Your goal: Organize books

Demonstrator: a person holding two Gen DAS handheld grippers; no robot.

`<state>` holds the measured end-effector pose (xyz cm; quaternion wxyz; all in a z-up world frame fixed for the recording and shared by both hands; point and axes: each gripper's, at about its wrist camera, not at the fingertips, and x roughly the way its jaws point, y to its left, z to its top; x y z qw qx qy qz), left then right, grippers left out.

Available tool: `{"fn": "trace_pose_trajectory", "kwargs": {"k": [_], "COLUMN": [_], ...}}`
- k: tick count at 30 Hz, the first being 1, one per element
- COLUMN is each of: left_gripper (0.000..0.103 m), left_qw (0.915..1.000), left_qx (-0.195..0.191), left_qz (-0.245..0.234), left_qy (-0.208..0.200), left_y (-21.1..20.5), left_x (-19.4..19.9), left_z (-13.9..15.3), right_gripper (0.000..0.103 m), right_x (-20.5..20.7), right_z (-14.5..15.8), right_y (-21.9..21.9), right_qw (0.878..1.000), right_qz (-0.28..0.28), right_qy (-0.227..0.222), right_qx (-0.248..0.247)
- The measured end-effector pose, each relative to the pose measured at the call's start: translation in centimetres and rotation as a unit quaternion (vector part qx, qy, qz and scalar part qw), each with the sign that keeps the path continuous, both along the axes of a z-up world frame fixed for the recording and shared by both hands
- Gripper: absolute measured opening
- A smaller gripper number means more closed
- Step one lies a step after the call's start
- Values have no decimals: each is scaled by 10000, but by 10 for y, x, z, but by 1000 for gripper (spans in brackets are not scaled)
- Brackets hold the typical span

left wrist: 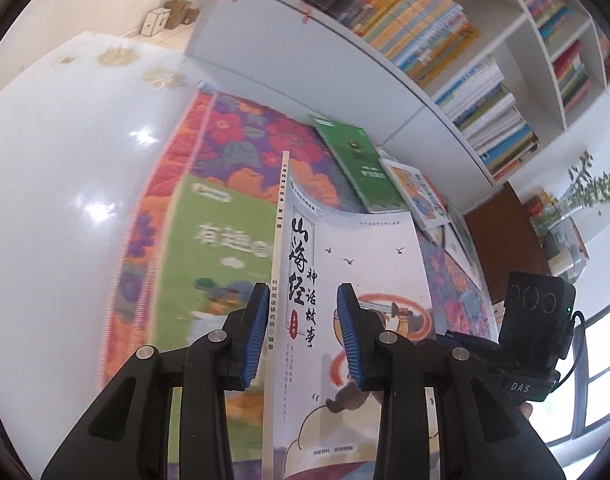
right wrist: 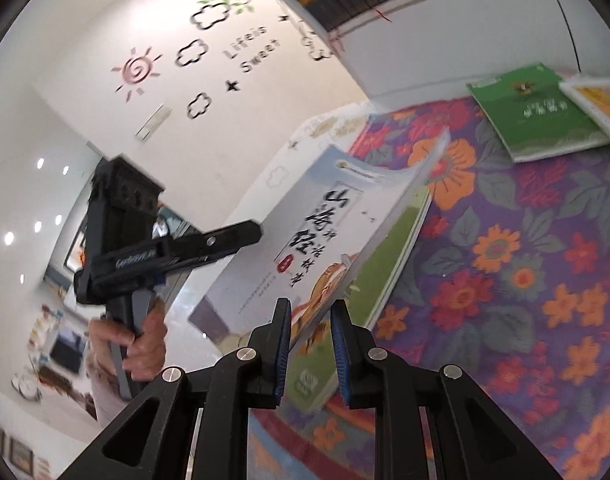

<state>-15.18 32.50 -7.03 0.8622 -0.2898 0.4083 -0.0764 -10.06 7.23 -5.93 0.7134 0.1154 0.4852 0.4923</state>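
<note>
Jaws of both the left gripper (left wrist: 301,336) and right gripper (right wrist: 309,348) clenched on one pale book (left wrist: 345,280), lifted above the floral cloth (right wrist: 525,280). Still unshelved: a large green book (left wrist: 221,260), a small green book (left wrist: 357,160); mostly left to do, judging by this.

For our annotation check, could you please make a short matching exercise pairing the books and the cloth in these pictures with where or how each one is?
Things:
1. white illustrated book
2. dark green book
3. light green book
4. flowered cloth

States:
A. spread flat, with books lying on it
B. lifted in the air, between the jaws of both grippers
C. lying on the cloth close to the bookshelf
D. lying on the cloth directly under the lifted book

Pairs: 1-B, 2-C, 3-D, 4-A
</note>
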Motion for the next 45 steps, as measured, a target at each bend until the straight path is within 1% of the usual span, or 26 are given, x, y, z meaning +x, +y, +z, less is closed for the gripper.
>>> {"fn": "trace_pose_trajectory", "kwargs": {"k": [6,8,11,15,17,18,21,24,26,28,31,34,38,42,45], "left_gripper": [31,31,31,31,31,31,31,33,34,34,34,34,34,34,34], "left_qw": [9996,9995,9995,9971,9962,9966,9965,9953,9940,9905,9880,9868,9856,9830,9829], "left_qx": [-66,52,114,578,590,536,554,707,827,1081,1275,1326,1389,1501,1536], "left_qz": [157,177,114,106,176,202,141,95,134,225,157,153,177,406,476], "left_qy": [208,238,265,486,613,598,617,659,698,822,855,915,950,977,903], "left_y": [23,26,25,23,25,27,29,26,24,23,18,18,16,17,17], "left_x": [1,0,-2,-1,1,2,4,6,6,7,7,8,8,6,3], "left_z": [-20,-22,-24,-29,-34,-36,-35,-34,-33,-33,-33,-34,-34,-30,-22], "right_gripper": [19,19,19,19,19,19,19,19,19,19,19,19,19,19,19], "right_x": [2,3,8,9,10,10,12,14,12,11,10,10,11,12,12], "right_z": [-22,-25,-30,-36,-41,-41,-43,-43,-42,-40,-41,-40,-41,-42,-41], "right_y": [27,33,33,32,32,32,30,29,28,28,29,30,29,27,24], "right_qw": [9994,9990,9983,9975,9972,9972,9969,9965,9965,9963,9960,9960,9955,9948,9947], "right_qz": [1,-76,-255,-321,-374,-414,-483,-521,-518,-532,-547,-549,-584,-628,-646], "right_qy": [131,170,266,409,437,458,504,554,511,505,557,525,603,681,671], "right_qx": [-320,-402,-445,-468,-473,-429,-356,-351,-409,-446,-441,-460,-428,-419,-446]}}
